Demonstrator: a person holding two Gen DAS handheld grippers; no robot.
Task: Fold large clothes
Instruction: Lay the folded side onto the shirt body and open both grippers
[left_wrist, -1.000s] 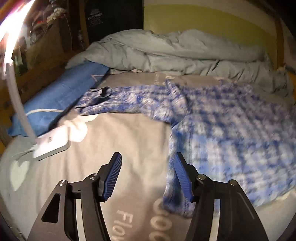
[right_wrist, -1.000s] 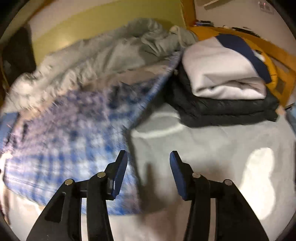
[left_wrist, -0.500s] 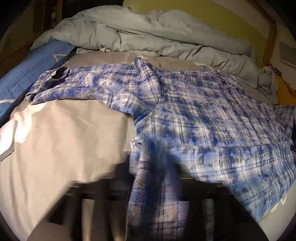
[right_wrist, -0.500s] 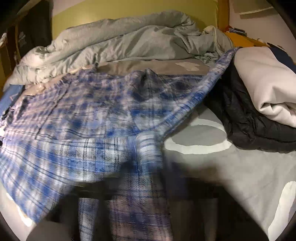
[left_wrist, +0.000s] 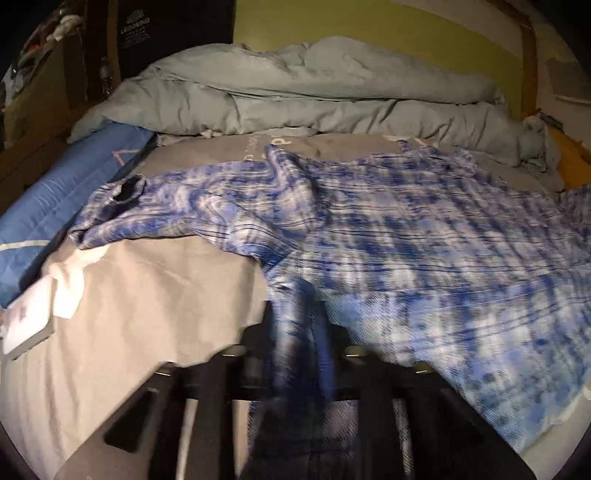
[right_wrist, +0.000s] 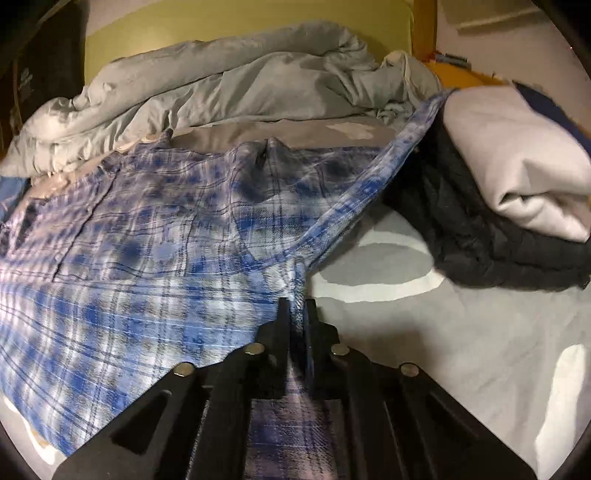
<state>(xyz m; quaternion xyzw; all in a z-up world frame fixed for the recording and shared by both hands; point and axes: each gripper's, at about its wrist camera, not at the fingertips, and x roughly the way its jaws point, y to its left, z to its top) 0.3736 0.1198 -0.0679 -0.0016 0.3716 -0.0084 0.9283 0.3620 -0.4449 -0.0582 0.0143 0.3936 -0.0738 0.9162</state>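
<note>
A blue and white plaid shirt (left_wrist: 424, 236) lies spread across the grey bed sheet (left_wrist: 147, 295), one sleeve reaching left toward its cuff. It also shows in the right wrist view (right_wrist: 147, 251), where its other sleeve runs up to the right against a pile of folded clothes. My left gripper (left_wrist: 295, 325) is shut on the shirt's near edge, and cloth hangs down over the jaws. My right gripper (right_wrist: 296, 314) is shut on the shirt's near right edge, with cloth pinched between the fingers. The left wrist view is blurred.
A crumpled grey duvet (left_wrist: 314, 96) lies along the back of the bed. A blue pillow (left_wrist: 62, 206) and a white flat object (left_wrist: 26, 325) are at the left. A stack of folded dark and white clothes (right_wrist: 509, 184) sits at the right.
Both grippers were open above the sheet a second ago. They have since closed on the shirt's near edge and lifted it, and the cloth now drapes over the jaws.
</note>
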